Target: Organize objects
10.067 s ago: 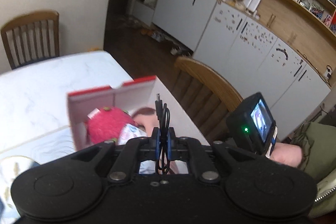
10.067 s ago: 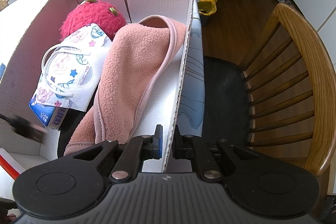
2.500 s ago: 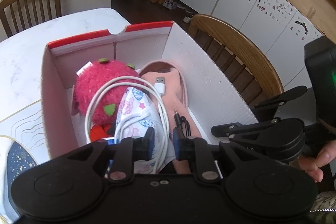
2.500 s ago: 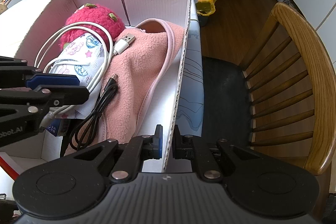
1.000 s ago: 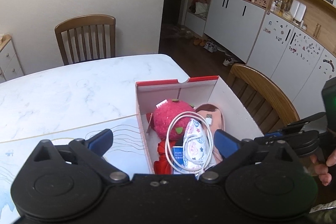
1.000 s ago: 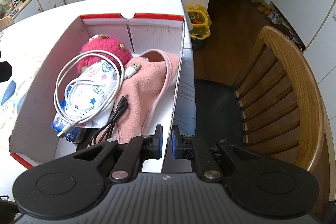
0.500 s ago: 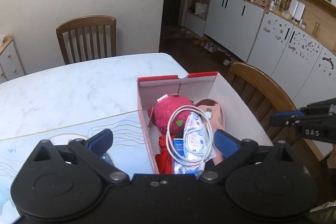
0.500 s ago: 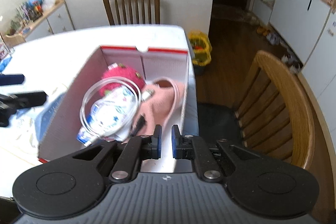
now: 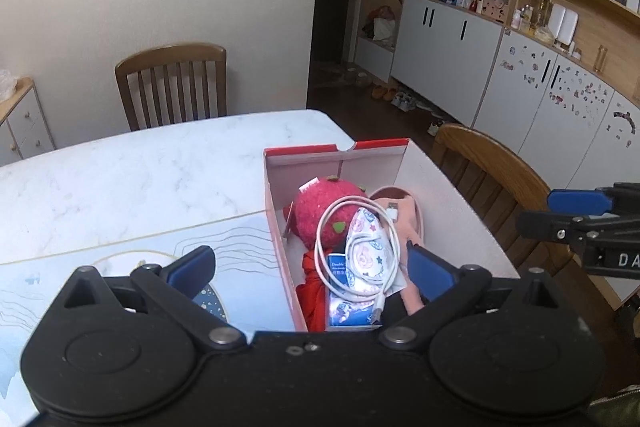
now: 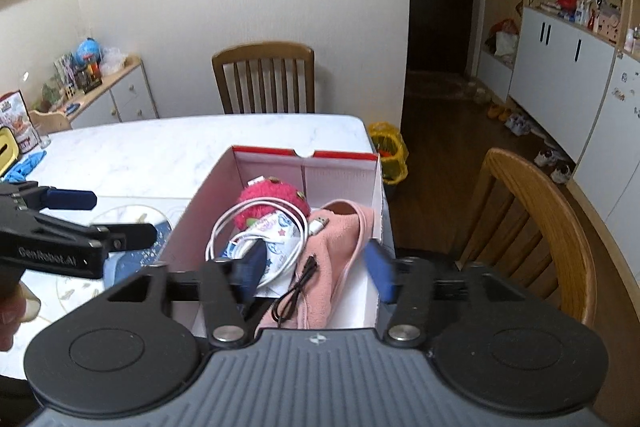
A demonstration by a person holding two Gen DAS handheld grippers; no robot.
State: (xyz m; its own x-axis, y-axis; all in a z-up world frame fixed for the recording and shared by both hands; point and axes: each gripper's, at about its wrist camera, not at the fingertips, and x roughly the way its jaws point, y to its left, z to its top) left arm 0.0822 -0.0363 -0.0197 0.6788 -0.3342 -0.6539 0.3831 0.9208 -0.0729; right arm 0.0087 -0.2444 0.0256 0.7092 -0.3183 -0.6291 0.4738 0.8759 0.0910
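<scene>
Your right hand-held gripper (image 10: 316, 273) has let go of the box wall and pulled back, jaws wide and empty like your left hand-held gripper (image 9: 310, 265). The red-rimmed white cardboard box (image 9: 452, 199) sits on the marble worktop (image 9: 140, 171), long axis pointing away from you; inside, the coiled white cable (image 9: 356, 247) tops the fuzzy pink plush toy (image 9: 320, 205), so packing looks finished.

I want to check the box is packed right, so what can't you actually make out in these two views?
- Box floor: both views, covered by the plush toy, pink cloth and white cable.
- Black cable: left wrist view, out of sight.
- Blue packet label: too small.
- Red item: left wrist view, mostly buried; unidentifiable.
- Box's near end: hidden by each gripper's body.
</scene>
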